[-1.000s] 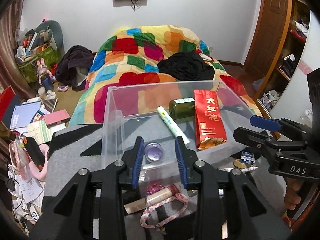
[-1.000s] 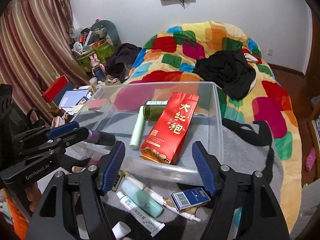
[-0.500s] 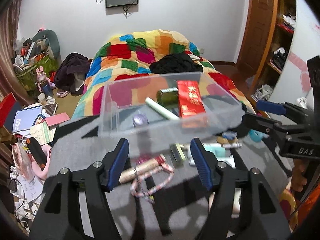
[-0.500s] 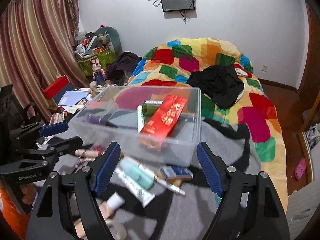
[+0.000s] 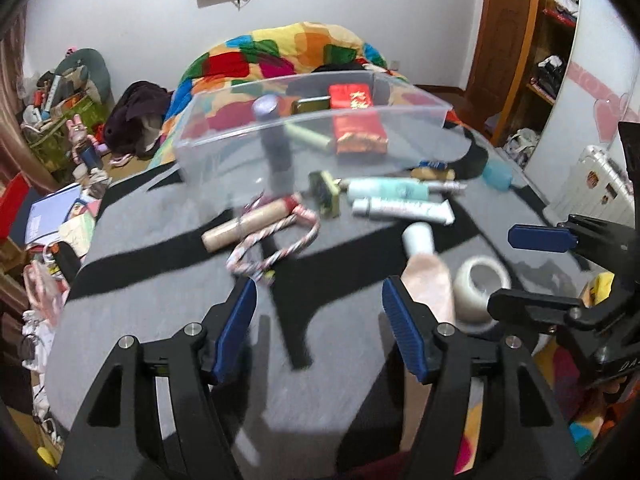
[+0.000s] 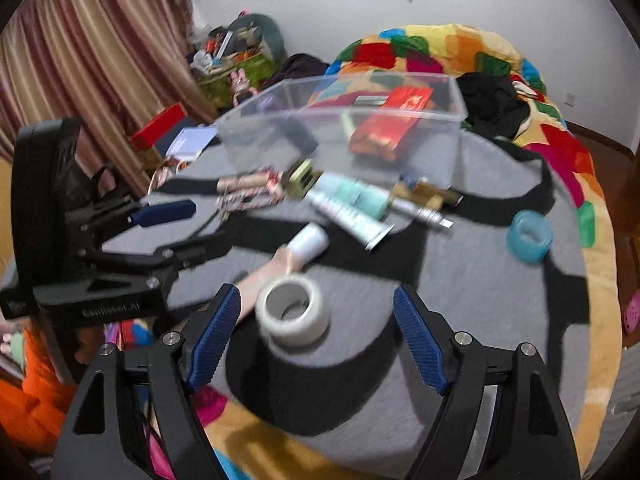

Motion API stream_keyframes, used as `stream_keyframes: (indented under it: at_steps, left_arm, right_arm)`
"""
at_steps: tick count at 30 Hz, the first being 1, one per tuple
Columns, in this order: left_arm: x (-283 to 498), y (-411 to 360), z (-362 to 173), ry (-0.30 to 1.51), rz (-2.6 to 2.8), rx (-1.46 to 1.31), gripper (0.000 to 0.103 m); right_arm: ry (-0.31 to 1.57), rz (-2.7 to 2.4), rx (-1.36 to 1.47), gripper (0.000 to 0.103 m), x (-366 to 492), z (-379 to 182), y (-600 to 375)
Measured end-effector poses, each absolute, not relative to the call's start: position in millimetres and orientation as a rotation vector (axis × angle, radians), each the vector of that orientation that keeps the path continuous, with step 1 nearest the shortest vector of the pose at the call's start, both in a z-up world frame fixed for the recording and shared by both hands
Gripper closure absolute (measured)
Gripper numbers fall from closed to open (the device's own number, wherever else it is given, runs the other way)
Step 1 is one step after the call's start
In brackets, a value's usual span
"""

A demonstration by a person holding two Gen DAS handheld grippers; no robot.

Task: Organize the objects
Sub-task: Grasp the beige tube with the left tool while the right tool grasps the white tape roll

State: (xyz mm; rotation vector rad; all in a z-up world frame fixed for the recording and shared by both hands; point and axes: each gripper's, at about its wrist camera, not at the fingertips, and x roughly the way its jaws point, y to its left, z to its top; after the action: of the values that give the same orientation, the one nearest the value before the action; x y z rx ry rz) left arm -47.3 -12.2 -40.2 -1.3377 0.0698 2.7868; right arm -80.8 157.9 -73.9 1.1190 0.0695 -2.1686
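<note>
A clear plastic bin [image 5: 224,142] [image 6: 448,92] stands at the far side of a grey and black blanket. Inside lie a red tea packet [image 5: 356,116], a purple bottle [image 5: 274,136], a green tube and a dark jar. In front of it lie a skipping rope with wooden handle [image 5: 256,220], white tubes [image 5: 404,210], a pink tube with white cap [image 5: 424,264] and a white tape roll [image 6: 292,312]. My left gripper [image 5: 318,334] is open and empty above the blanket. My right gripper [image 6: 318,330] is open, with the tape roll between its fingers.
A blue tape roll [image 6: 530,236] lies at the blanket's right edge. A small brush [image 5: 326,192] and a gold item [image 6: 424,196] lie near the bin. A colourful quilt [image 6: 440,48] is behind, clutter on the floor to the left, a wooden door [image 5: 508,32] to the right.
Both grippers pulled back from the bin toward me and lowered. The left gripper opened and left the purple bottle in the bin. The tape roll came between the right fingers.
</note>
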Motion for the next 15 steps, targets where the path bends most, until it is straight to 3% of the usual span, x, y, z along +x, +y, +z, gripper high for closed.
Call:
stream_keyframes:
  at_steps: [2,4,6,8,15]
  left_arm:
    - [-38.4,-14.9,-42.9,0.082,2.795,-1.349,0.036]
    - [-34.7,-16.9,-44.2,0.072,2.79,-1.357,0.035]
    - [-32.0,-16.7,-44.7,0.061,2.777,-1.366,0.035]
    - [-31.1,-14.0,-45.5,0.048,2.758,-1.365,0.035]
    - [-42.8,17.2,-48.9,0.072,2.675,-1.332,0.035]
  right_arm:
    - [0.099,-2.164,1.125,0.029,-77.9,-80.7,154.0]
    - [0.116,-2.155,1.122,0.041,-76.6,-84.8,150.0]
    - [0.129,-2.148,1.12,0.059,-78.0,-87.0,146.1]
    - [0.117,-2.145,1.111,0.067,-79.5,-87.6,146.2]
    - [0.095,-2.266,1.057,0.067,-80.1,-75.3,166.2]
